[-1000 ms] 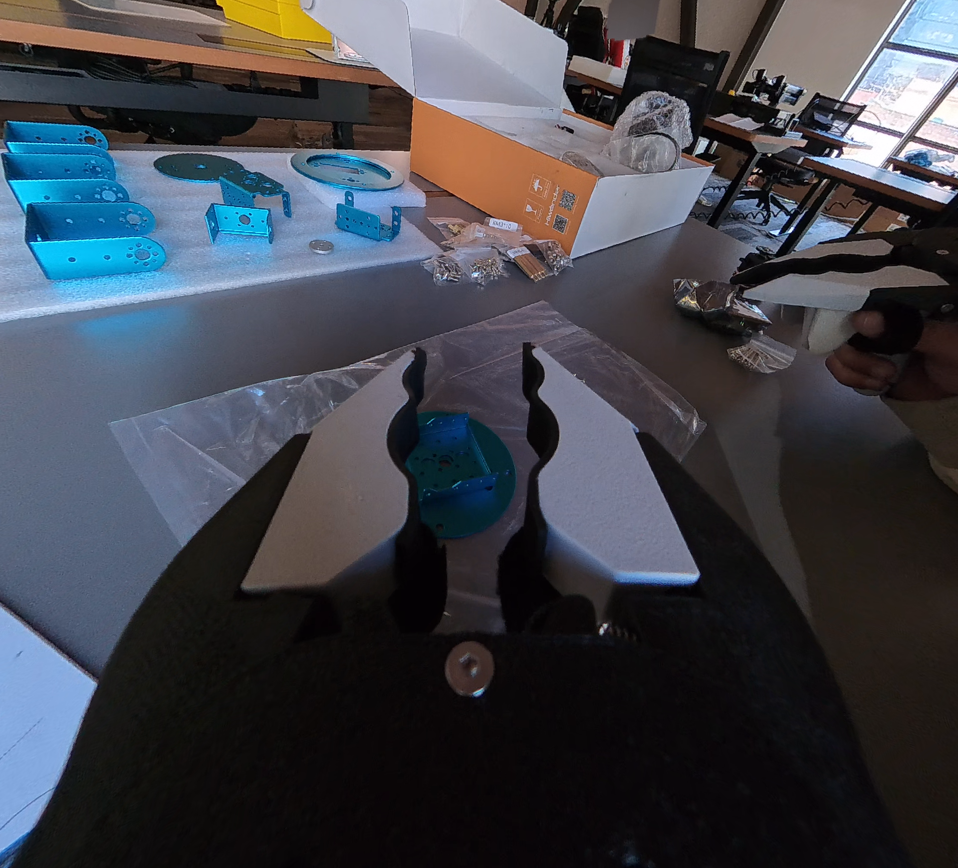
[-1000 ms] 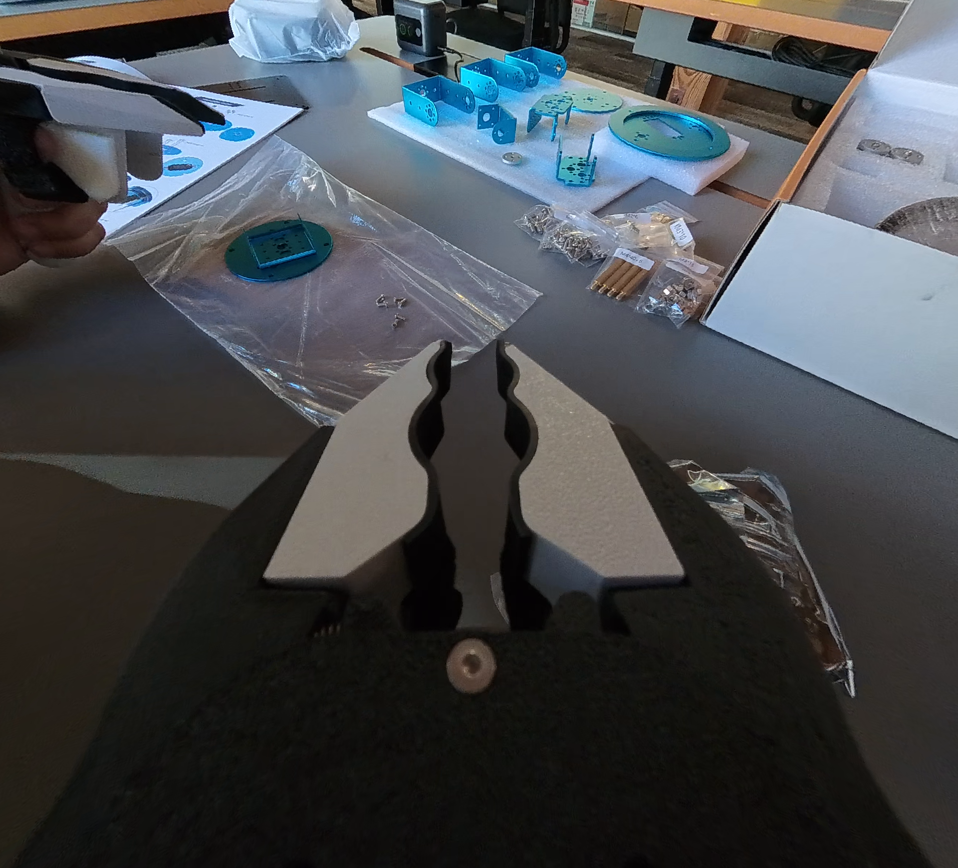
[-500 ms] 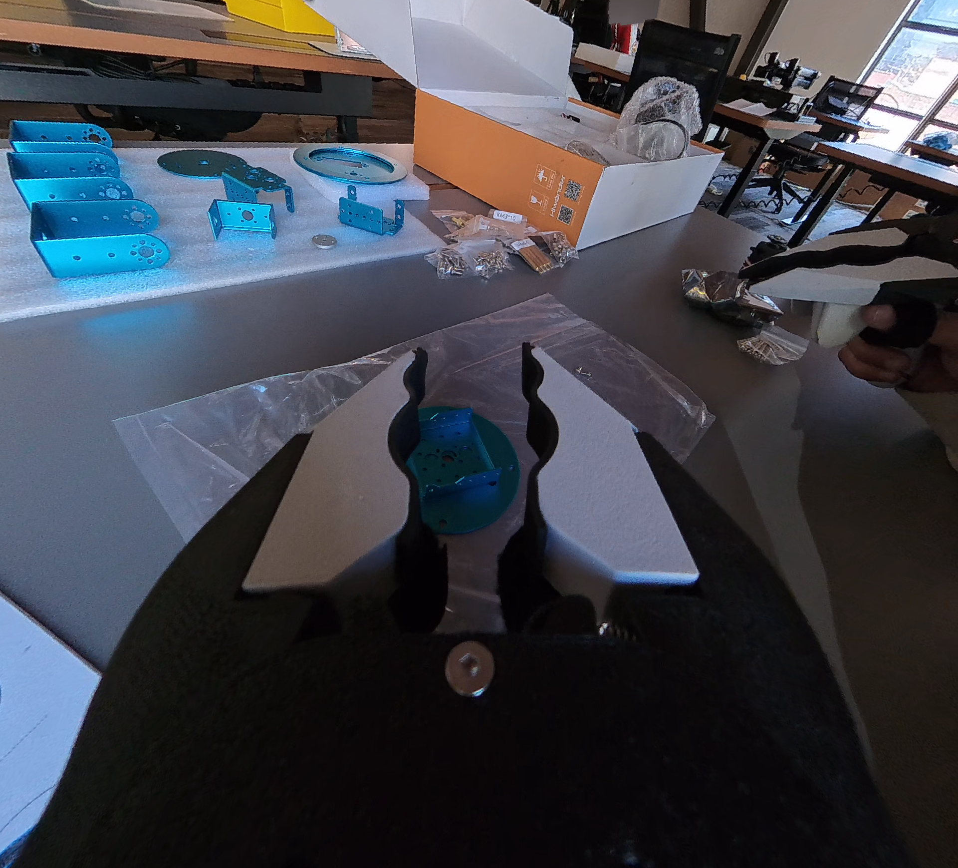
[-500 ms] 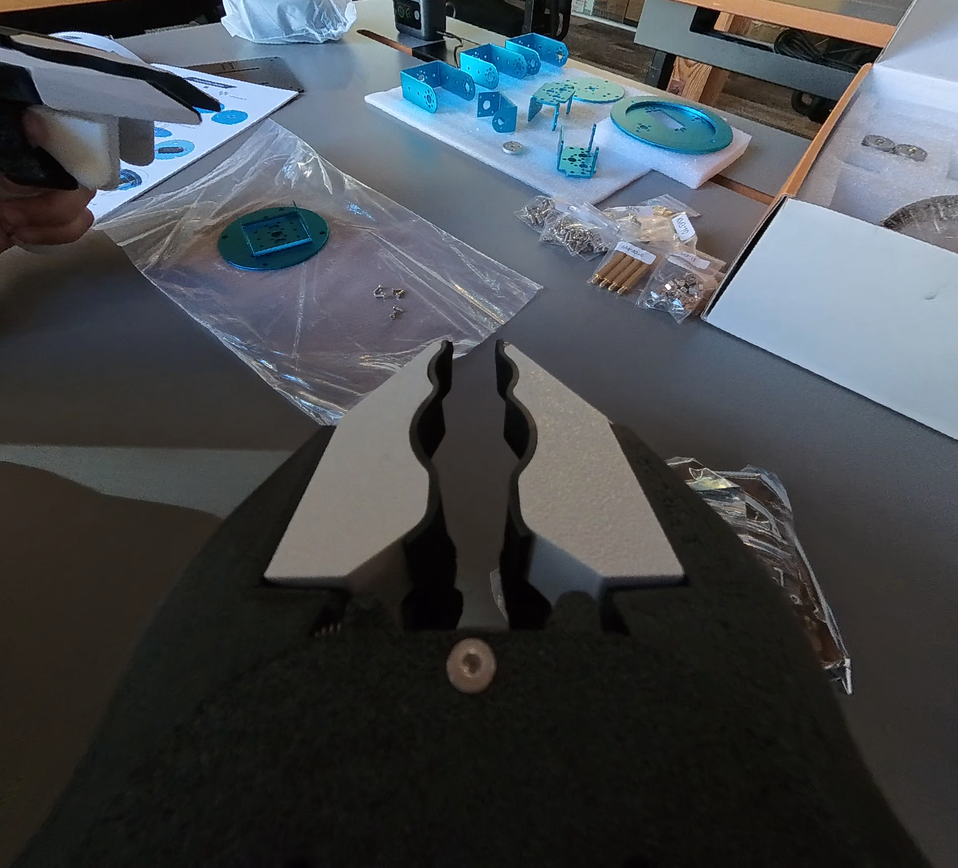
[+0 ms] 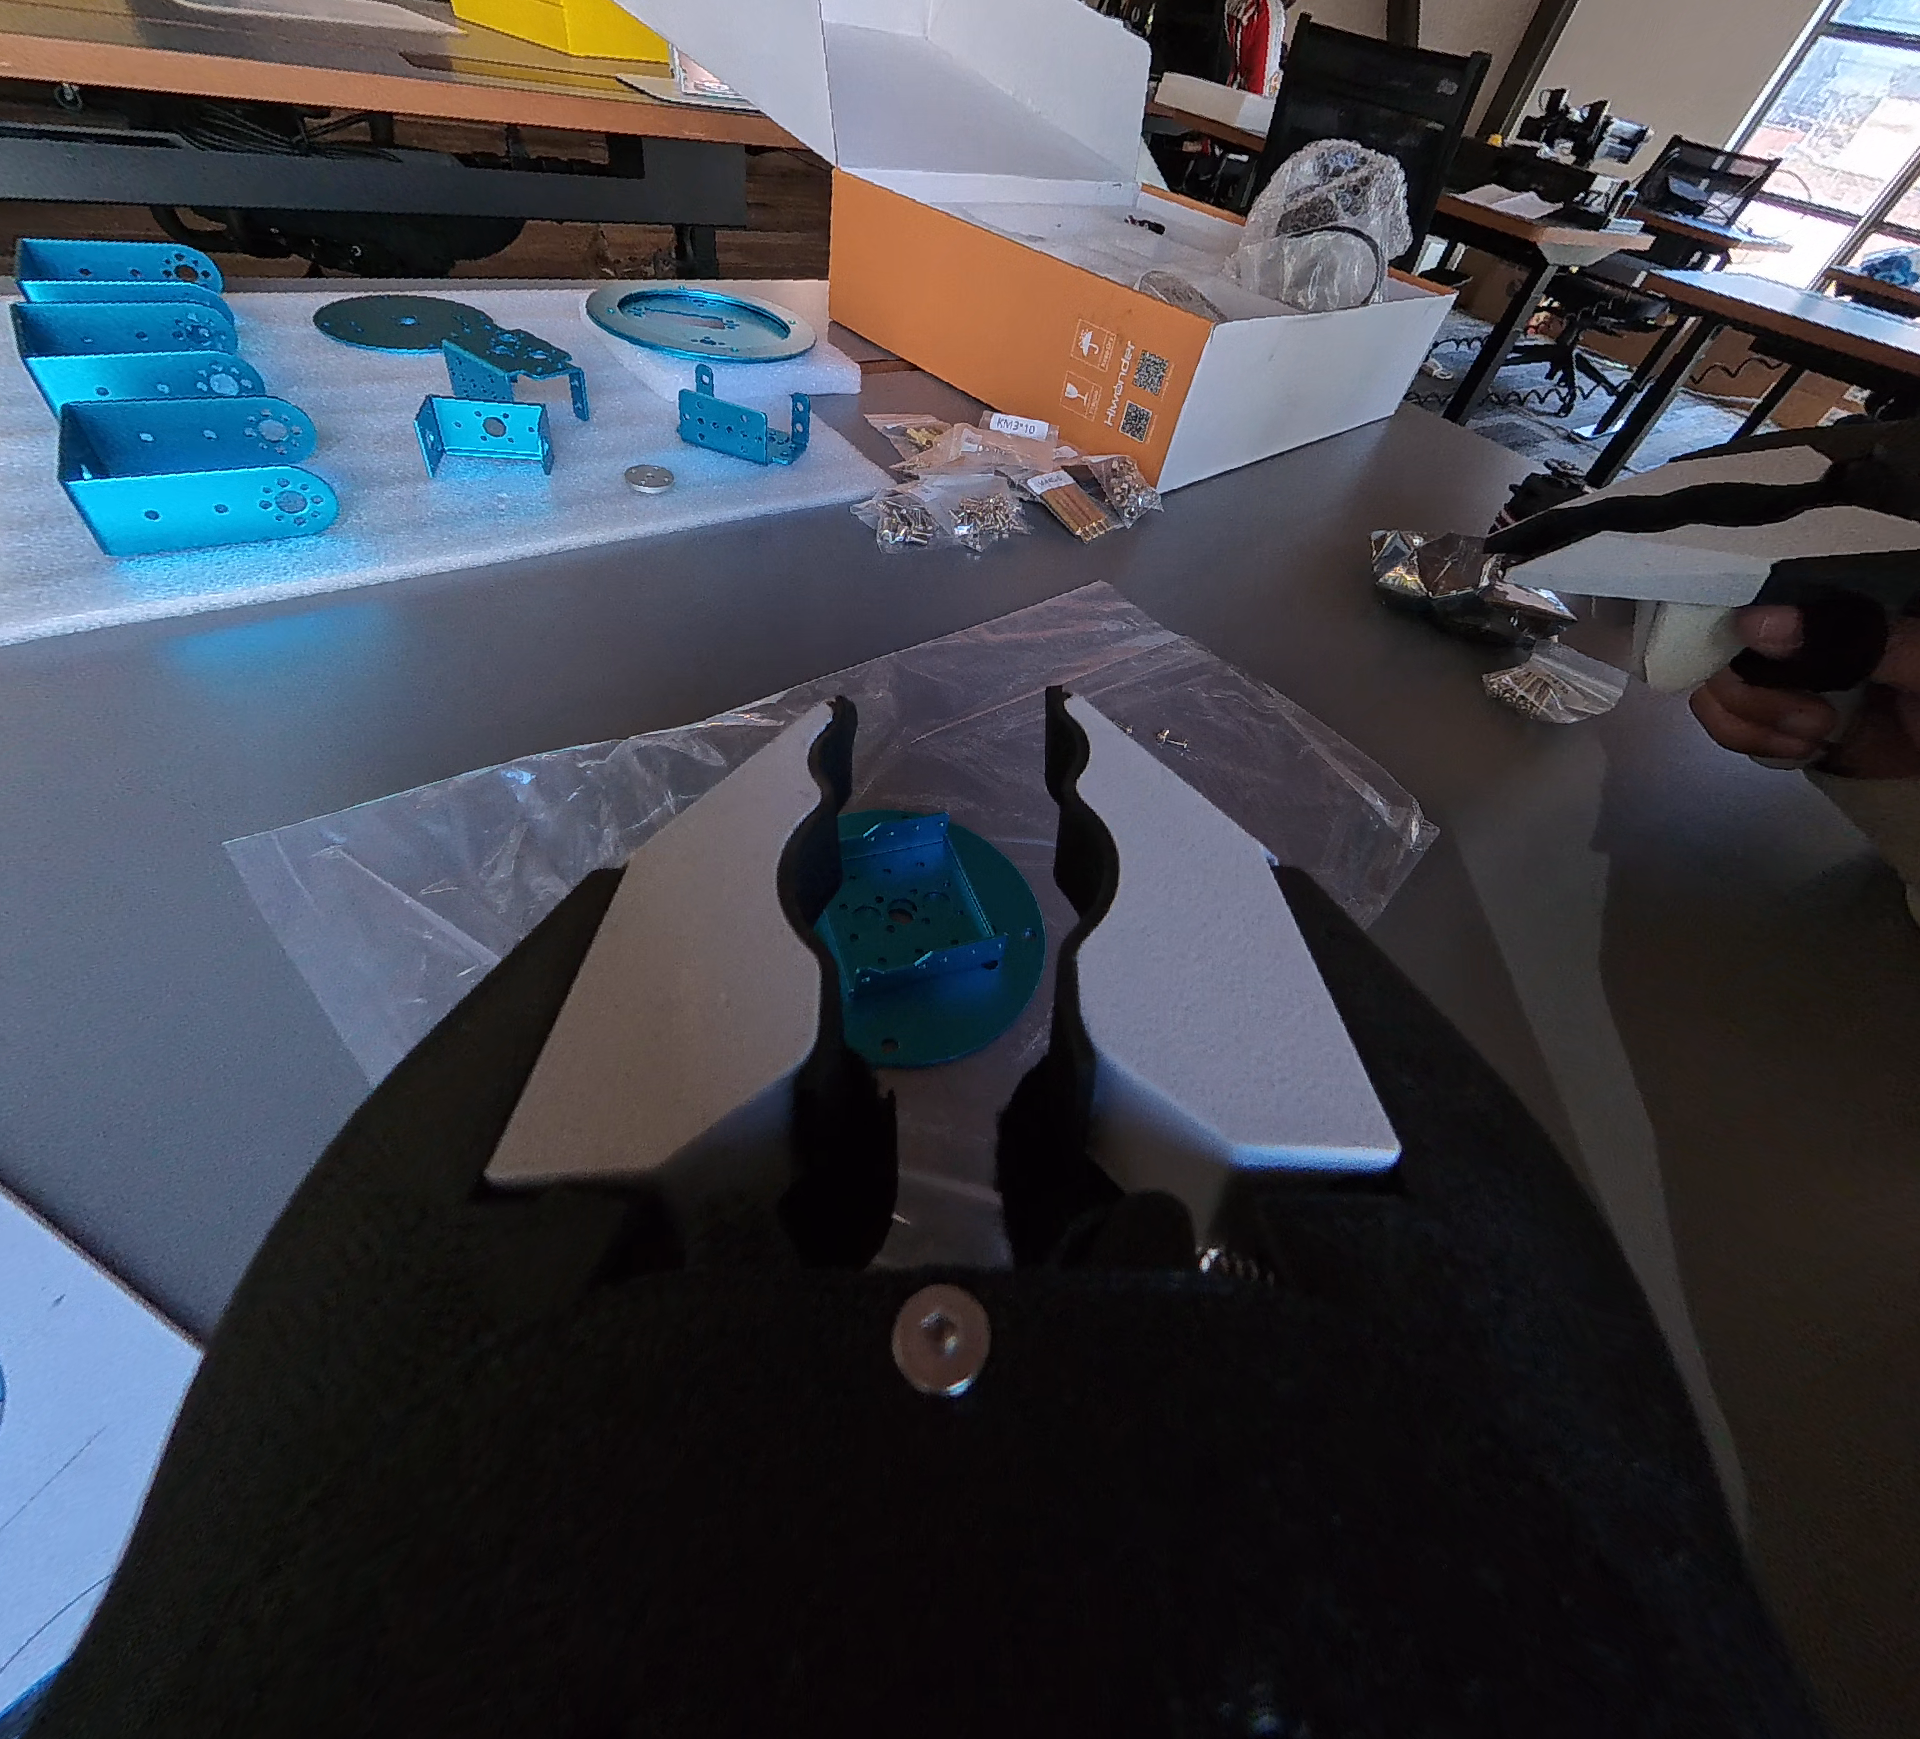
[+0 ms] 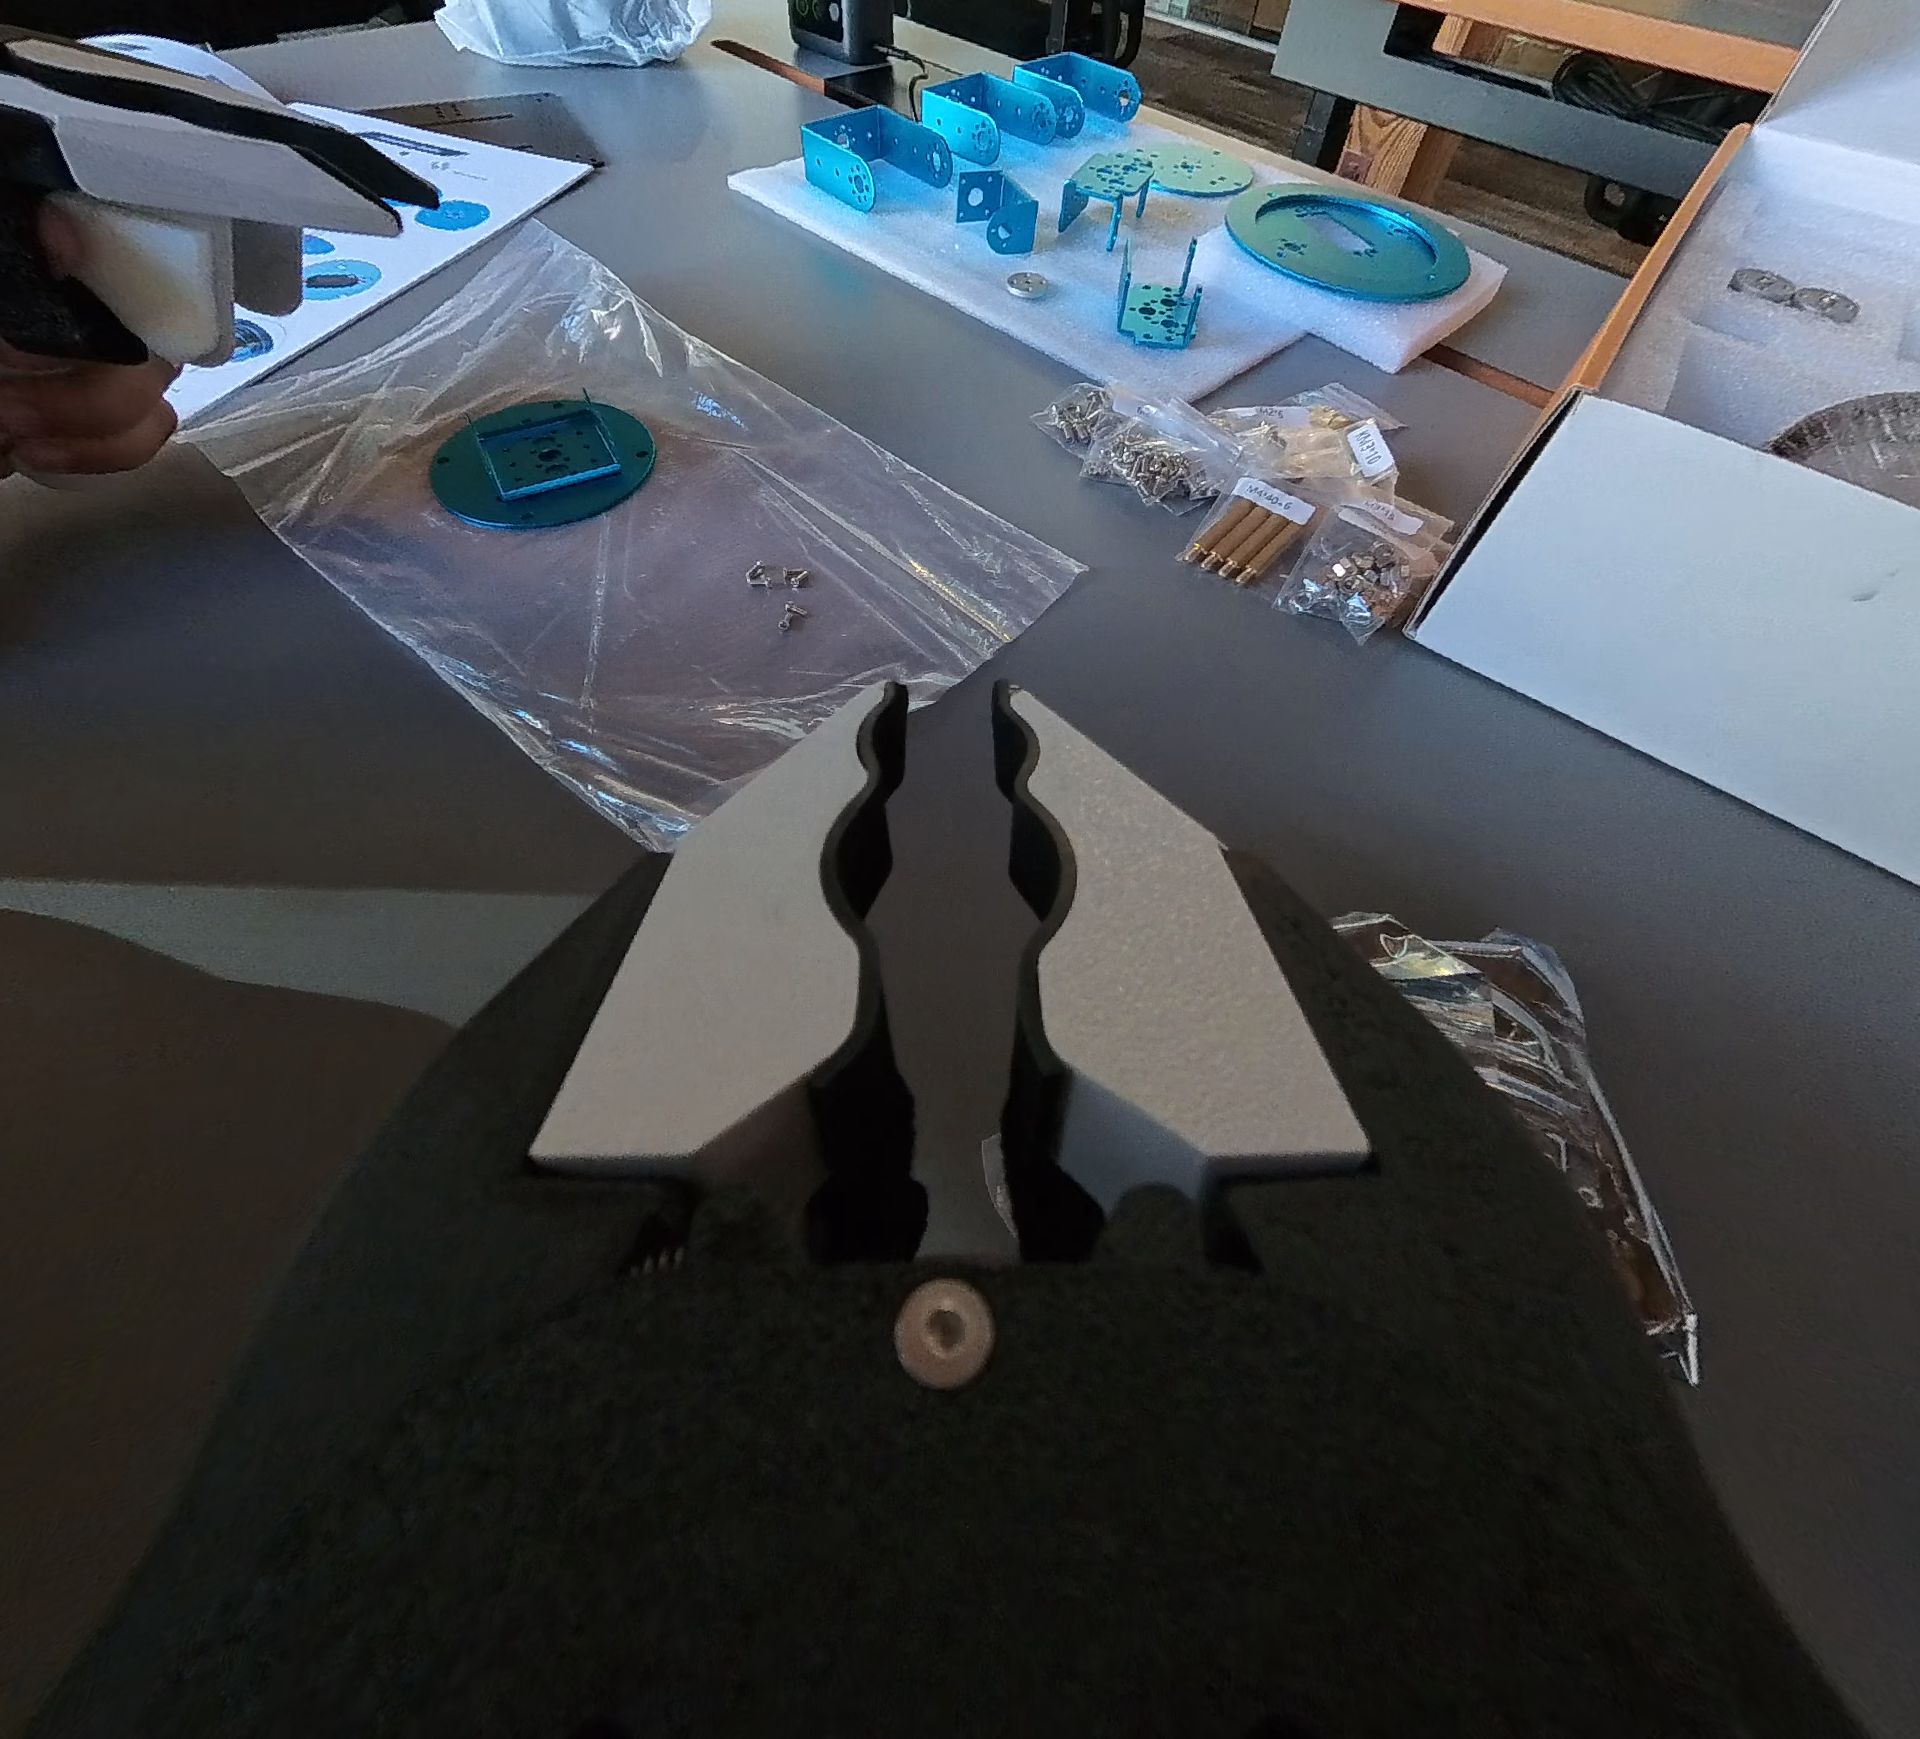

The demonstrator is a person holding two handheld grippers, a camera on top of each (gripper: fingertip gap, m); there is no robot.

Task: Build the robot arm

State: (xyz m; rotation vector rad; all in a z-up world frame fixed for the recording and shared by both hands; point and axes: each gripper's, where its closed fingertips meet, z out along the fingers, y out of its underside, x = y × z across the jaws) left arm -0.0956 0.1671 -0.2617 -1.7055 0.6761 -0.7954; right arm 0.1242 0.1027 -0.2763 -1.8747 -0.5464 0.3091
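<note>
Only rightward: silver foil bag (image 6: 1538,1107).

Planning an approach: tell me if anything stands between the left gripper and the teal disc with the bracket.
Nothing visible does. The left gripper hangs open above the teal disc, which lies on the clear plastic bag; the loose screws lie off to the side.

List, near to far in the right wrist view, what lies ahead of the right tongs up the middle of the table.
right tongs → clear plastic sheet → loose screws → silver disc → blue brackets → dark grey device
</note>
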